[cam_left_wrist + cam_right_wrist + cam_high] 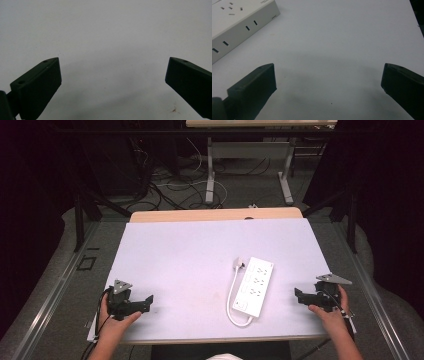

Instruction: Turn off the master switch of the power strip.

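At the lower left of the high view the person's left hand (114, 322) comes up from the bottom edge, forearm angled slightly inward, and grips the left gripper (149, 301) low over the near left corner of the white table (200, 250); its grey three-cornered plate sits on top and its jaws point toward the middle of the frame; in the left gripper view those two black jaws stand wide apart with nothing but bare table surface between them. Right of centre in the high view lies the white power strip (255, 285), set at a slant on the table, its cable (232, 300) looping down the strip's left side and up to a plug (239, 262) just off its upper left corner; it lies well apart from the left gripper and nearer the right one. At the lower right the right hand (332, 312) reaches in from the bottom edge and holds the right gripper (298, 295), jaws aimed left toward the strip; in the right gripper view the jaws are spread wide over empty table, and the strip fills the upper left corner, untouched.
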Demonstrator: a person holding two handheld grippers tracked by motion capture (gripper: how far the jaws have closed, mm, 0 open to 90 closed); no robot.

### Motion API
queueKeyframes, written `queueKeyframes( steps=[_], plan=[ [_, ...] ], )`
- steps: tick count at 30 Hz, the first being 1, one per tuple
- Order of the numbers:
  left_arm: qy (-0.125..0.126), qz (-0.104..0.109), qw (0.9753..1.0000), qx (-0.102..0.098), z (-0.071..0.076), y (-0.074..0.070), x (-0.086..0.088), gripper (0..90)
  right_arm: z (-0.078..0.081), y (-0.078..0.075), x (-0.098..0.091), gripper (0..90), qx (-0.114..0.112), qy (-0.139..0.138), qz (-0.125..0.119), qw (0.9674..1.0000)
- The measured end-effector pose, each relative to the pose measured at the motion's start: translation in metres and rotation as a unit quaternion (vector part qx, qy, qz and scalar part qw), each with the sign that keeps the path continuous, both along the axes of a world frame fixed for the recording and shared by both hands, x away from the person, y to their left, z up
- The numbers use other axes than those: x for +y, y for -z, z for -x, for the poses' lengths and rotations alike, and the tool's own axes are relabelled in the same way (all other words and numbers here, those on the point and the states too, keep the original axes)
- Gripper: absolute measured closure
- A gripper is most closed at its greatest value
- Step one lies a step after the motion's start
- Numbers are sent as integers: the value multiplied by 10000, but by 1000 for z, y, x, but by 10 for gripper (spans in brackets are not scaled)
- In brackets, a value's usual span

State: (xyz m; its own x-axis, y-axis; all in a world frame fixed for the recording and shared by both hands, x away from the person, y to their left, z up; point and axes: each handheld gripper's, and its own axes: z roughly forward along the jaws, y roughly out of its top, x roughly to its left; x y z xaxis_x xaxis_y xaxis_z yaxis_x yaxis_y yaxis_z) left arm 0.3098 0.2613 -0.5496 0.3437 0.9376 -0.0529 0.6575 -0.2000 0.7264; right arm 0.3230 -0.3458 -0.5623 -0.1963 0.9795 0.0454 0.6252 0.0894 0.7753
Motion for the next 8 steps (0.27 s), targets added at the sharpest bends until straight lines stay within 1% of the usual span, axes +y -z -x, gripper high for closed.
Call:
queueKeyframes(
  steps=[2, 5, 8],
  plan=[
    [-1, 0, 10000, -2, 0, 0, 0, 6, 0, 0, 0, 0, -17, -48, 23, 10000],
    [-10, 8, 10000, -6, 0, 0, 0, 6, 0, -1, 1, 0, -47, -34, 26, 10000],
    [-9, 6, 10000, -4, 0, 0, 0, 6, 1, -1, 0, 0, -30, -38, 1, 10000]
  ],
)
